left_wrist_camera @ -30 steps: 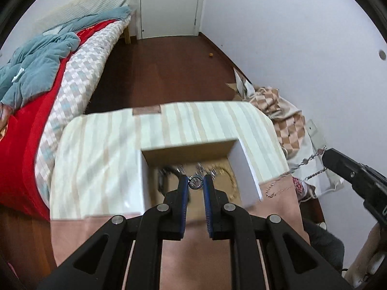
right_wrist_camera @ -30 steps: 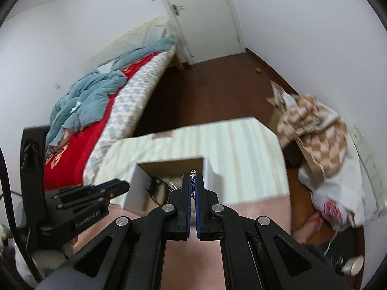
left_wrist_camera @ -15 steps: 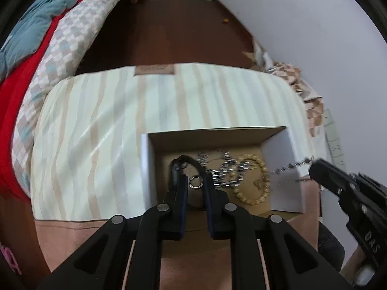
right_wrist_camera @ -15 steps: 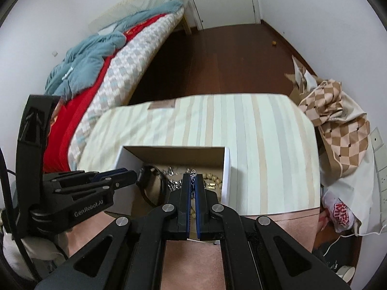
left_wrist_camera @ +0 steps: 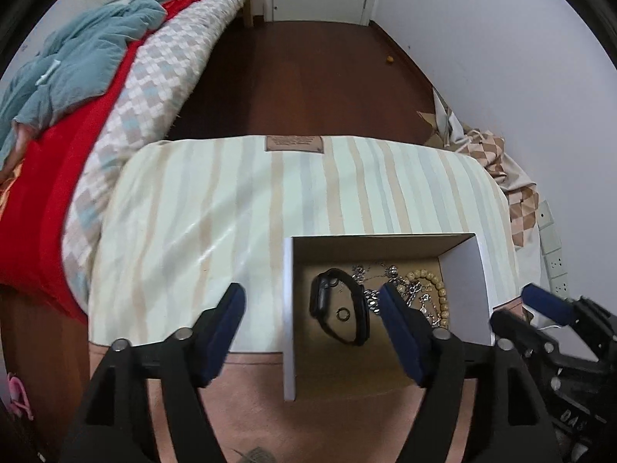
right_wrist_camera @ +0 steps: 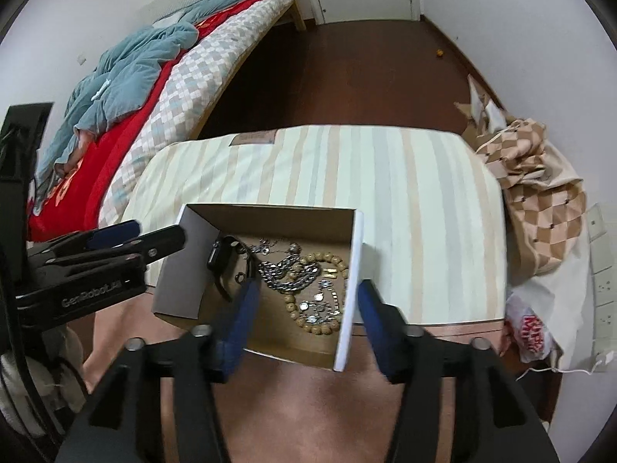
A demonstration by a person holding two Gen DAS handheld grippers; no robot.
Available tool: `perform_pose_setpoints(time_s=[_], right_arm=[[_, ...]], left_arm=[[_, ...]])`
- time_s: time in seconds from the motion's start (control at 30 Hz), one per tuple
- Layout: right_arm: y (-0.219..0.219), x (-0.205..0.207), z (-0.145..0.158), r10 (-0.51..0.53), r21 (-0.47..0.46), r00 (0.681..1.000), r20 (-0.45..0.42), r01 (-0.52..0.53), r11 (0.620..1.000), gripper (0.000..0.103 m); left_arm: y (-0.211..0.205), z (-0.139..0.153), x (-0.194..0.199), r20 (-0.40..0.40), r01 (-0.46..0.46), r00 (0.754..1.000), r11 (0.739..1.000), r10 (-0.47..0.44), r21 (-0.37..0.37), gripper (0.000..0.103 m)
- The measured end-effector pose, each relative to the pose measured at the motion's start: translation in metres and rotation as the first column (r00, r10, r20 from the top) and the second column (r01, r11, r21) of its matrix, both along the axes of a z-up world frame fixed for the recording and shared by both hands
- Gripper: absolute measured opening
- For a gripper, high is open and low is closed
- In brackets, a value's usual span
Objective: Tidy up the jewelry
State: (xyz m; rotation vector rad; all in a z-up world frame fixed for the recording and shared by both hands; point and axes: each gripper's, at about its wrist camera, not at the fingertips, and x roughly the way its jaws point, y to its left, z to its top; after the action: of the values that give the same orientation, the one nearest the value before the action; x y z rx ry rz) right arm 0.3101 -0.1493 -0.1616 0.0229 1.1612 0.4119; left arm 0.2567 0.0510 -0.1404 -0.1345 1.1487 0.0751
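Jewelry is seen gathered inside the open cardboard box [right_wrist_camera: 349, 270], which rests near the front edge of the striped cushion [right_wrist_camera: 405, 177]. A black watch [left_wrist_camera: 339, 316] lies along the box's left side with a small ring [left_wrist_camera: 343, 313] inside its loop; silver chains [right_wrist_camera: 287, 276] and a wooden bead bracelet [right_wrist_camera: 308, 308] are piled toward the right wall. The left gripper [left_wrist_camera: 312, 308] is held wide apart, empty, straddling the box's left wall. The right gripper [right_wrist_camera: 304, 305] is likewise spread wide and empty, straddling the right wall. Snagging is judged the main risk: a finger lowered into the tangled chains could drag several pieces at once. The light box could also be nudged or tipped off the cushion's front edge by either straddling finger.
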Motion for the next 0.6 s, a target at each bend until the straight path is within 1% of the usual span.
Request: perform_pose_setpoints(time_s=[0.03, 0.07, 0.1, 0.13, 0.2, 0.27, 0.33, 0.5, 0.6], right_arm=[[0.000, -0.002, 0.002, -0.008, -0.021, 1.000, 0.009, 0.008, 1.000, 0.059], [0.000, -0.003, 0.002, -0.014, -0.039, 1.000, 0.012, 0.015, 0.999, 0.062], [-0.001, -0.005, 0.002, -0.026, -0.059, 1.000, 0.010, 0.026, 0.998, 0.072], [-0.002, -0.006, 0.001, -0.030, -0.066, 1.000, 0.007, 0.031, 0.997, 0.086], [-0.004, -0.010, -0.004, -0.057, -0.103, 0.998, 0.002, 0.057, 0.993, 0.094], [-0.006, -0.015, -0.007, -0.078, -0.139, 0.997, 0.002, 0.078, 0.987, 0.095], [-0.009, -0.019, -0.010, -0.097, -0.158, 0.995, 0.001, 0.095, 0.983, 0.103], [-0.015, -0.035, -0.002, -0.127, -0.174, 0.992, 0.025, 0.129, 0.976, 0.103], [-0.018, -0.052, 0.014, -0.137, -0.178, 0.989, 0.053, 0.144, 0.973, 0.103]], left_arm=[[0.000, 0.002, -0.003, 0.007, -0.005, 1.000, 1.000, 0.005, 0.012, 0.093], [0.000, 0.004, -0.008, 0.018, -0.009, 1.000, 1.000, 0.008, 0.027, 0.096], [-0.001, 0.005, -0.013, 0.026, -0.016, 1.000, 0.999, 0.014, 0.047, 0.098], [-0.001, 0.004, -0.016, 0.029, -0.023, 0.999, 0.998, 0.021, 0.065, 0.099], [-0.002, 0.003, -0.026, 0.033, -0.035, 0.999, 0.995, 0.032, 0.092, 0.101], [-0.002, 0.001, -0.034, 0.030, -0.046, 0.999, 0.993, 0.043, 0.105, 0.101], [-0.004, 0.000, -0.042, 0.030, -0.053, 0.998, 0.991, 0.049, 0.127, 0.101], [-0.009, 0.014, -0.066, 0.057, -0.065, 0.997, 0.987, 0.057, 0.145, 0.101], [-0.014, 0.029, -0.082, 0.076, -0.067, 0.996, 0.987, 0.056, 0.145, 0.101]])
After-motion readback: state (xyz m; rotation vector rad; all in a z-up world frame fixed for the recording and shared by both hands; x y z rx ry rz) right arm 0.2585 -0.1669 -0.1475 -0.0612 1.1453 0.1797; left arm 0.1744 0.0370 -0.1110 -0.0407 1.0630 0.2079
